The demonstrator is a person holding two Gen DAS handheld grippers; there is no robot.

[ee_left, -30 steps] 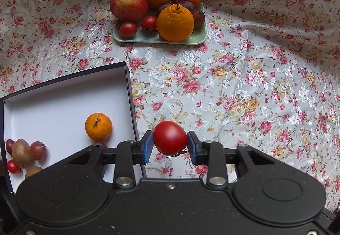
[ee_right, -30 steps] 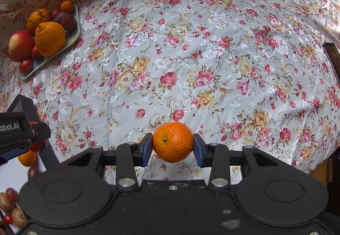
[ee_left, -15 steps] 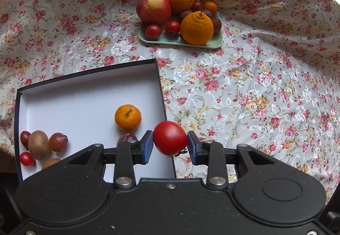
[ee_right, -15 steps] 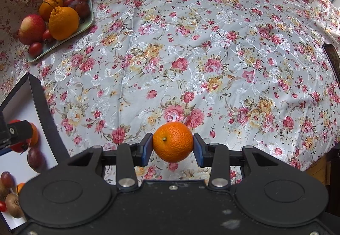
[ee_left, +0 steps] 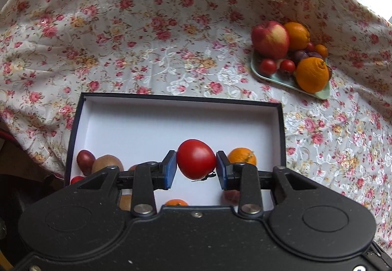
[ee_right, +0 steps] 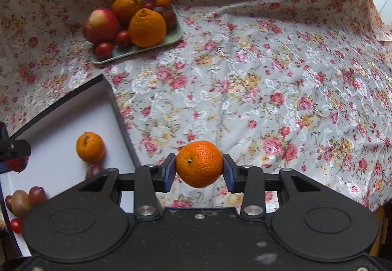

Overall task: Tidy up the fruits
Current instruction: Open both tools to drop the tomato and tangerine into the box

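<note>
Tomato (ee_left: 196,159) in left jaws above box (ee_left: 281,129); far half bare.

Tablecloth (ee_right: 245,75) pale grey-white, glossy, printed with pink, red and yellow roses. Box (ee_left: 281,129) dark navy outside, white inside. Tray (ee_right: 137,52) pale mint green. Tomato (ee_left: 196,159) in black left gripper (ee_left: 196,168) solid red; gripper pads (ee_left: 170,168) blue. Mandarin (ee_right: 199,163) in right gripper (ee_right: 199,174) deep orange, pitted, with a small green stem spot. Apple (ee_left: 270,39) on the tray red streaked with yellow. Kiwi (ee_left: 106,163) in the box brown.
</note>
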